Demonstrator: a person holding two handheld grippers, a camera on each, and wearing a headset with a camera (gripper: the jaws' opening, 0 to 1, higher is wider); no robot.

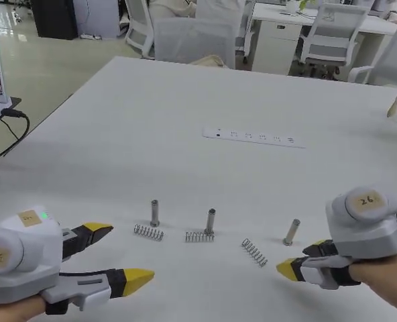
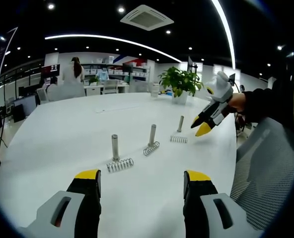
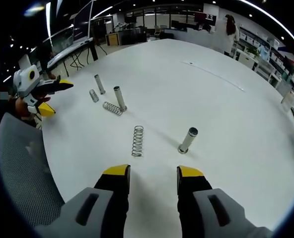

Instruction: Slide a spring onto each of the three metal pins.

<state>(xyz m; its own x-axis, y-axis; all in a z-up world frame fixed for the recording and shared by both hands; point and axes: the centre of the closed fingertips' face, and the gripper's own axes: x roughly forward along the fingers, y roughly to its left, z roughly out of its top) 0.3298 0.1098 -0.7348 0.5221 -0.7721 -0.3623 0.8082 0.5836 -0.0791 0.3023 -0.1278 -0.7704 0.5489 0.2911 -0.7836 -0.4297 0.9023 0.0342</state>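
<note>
Left gripper (image 2: 142,175): jaws held wide apart, nothing gripped; kept to the near left of the middle pin (image 1: 210,221).
Right gripper (image 3: 153,171): jaws parted about as far, nothing gripped; kept to the near right of the middle pin.
Head view: a power strip (image 1: 253,137) is shown well beyond the middle pin.
Left gripper view: a potted plant (image 2: 179,82) is shown far past the middle pin, at the table's end.
Table (image 1: 151,121): white, left bare on every side of the middle pin, edges well apart from it.
Pins: short silver cylinders, stood in a row, all bare; left pin (image 1: 155,212) and right pin (image 1: 292,231) flank the middle pin.
Springs: small silver coils, laid flat. The middle spring (image 1: 199,236) is laid at the middle pin's foot, the left spring (image 1: 148,233) to its near left and the right spring (image 1: 254,252) to its near right.
</note>
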